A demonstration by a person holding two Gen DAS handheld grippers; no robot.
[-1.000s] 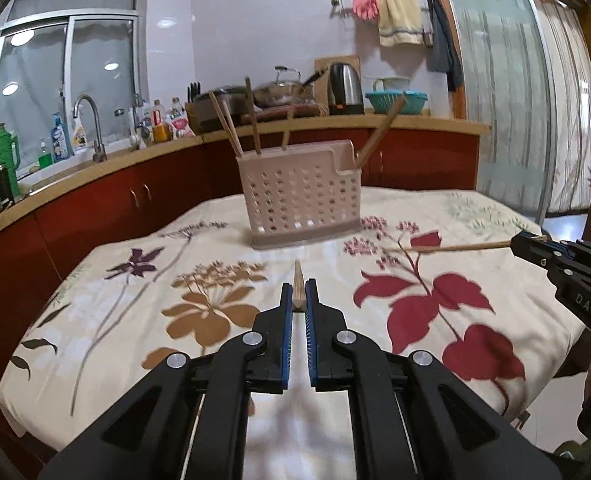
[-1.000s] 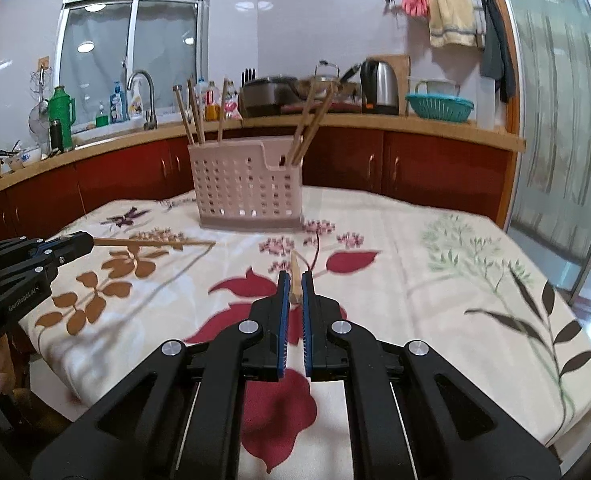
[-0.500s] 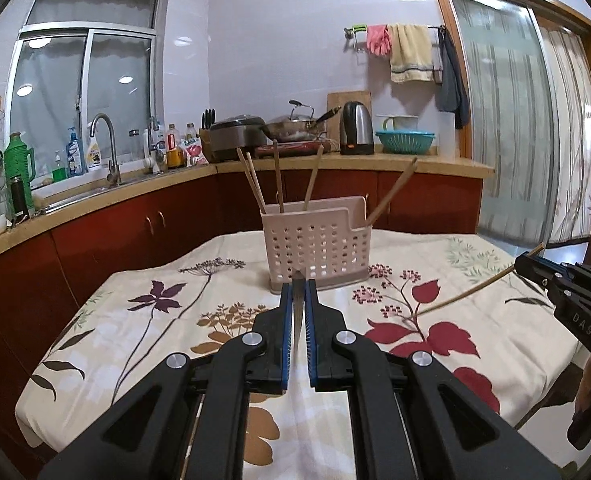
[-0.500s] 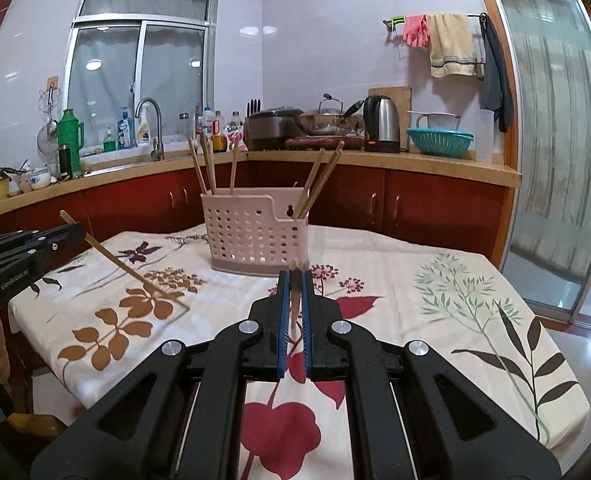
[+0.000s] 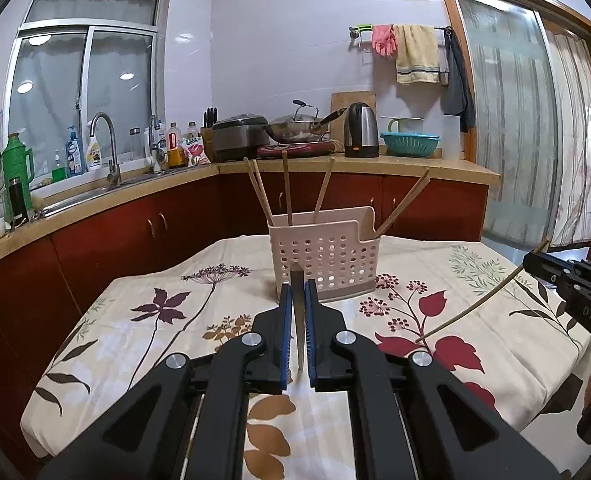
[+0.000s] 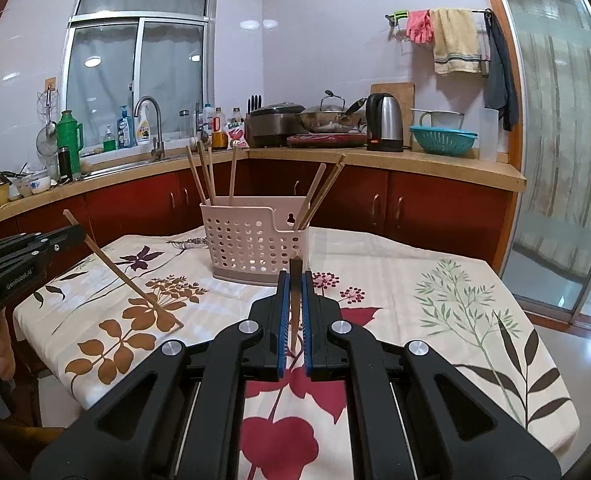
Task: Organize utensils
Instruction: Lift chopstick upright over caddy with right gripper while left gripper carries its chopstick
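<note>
A pink perforated utensil holder [image 5: 327,260] stands mid-table with several wooden chopsticks [image 5: 285,192] leaning in it; it also shows in the right wrist view [image 6: 255,240]. My left gripper [image 5: 297,292] is shut on a wooden chopstick [image 5: 298,320], held above the table short of the holder. My right gripper [image 6: 293,280] is shut on another chopstick [image 6: 294,304]. The right gripper's chopstick shows slanting down in the left wrist view [image 5: 483,300]; the left gripper's chopstick shows in the right wrist view [image 6: 123,276].
The table carries a floral cloth [image 5: 167,320]. Behind it runs a red-cabinet counter [image 5: 135,224] with sink, bottles, rice cooker, wok and kettle [image 5: 361,130]. A glass sliding door [image 5: 535,140] stands at the right.
Both grippers have risen and tilted up, lifting their chopsticks off the cloth so they now hang slanted downwards. Both stay shut. The holder has not moved.
</note>
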